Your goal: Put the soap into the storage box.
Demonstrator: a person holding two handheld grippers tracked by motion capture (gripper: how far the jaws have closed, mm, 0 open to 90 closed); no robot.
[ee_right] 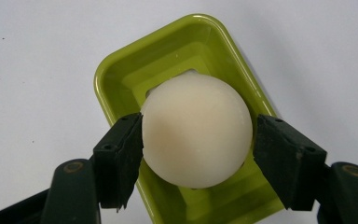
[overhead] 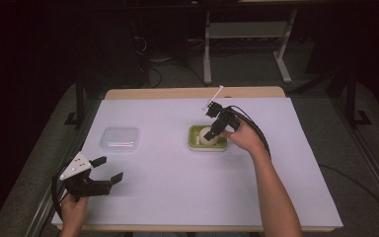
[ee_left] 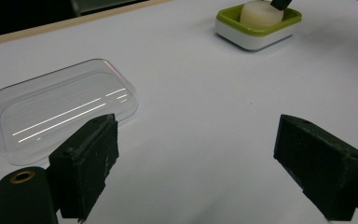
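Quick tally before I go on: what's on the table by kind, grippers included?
Round cream soap: 1, between the right gripper's pads
Green soap dish: 1, under the soap
Clear plastic lid: 1, lying apart on the white table cover
Grippers: 2, left gripper and right gripper
Total: 5

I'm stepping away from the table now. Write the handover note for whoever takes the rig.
Right hand-held gripper: shut on the round cream soap, which sits in the green soap dish at mid-table.
Left hand-held gripper: open, holding nothing, at the table's near left corner.
Clear plastic lid: flat on the white sheet, left of the dish.
Done: soap gripped.
Left, probably: lift the soap out or reseat it; the lid is untouched.
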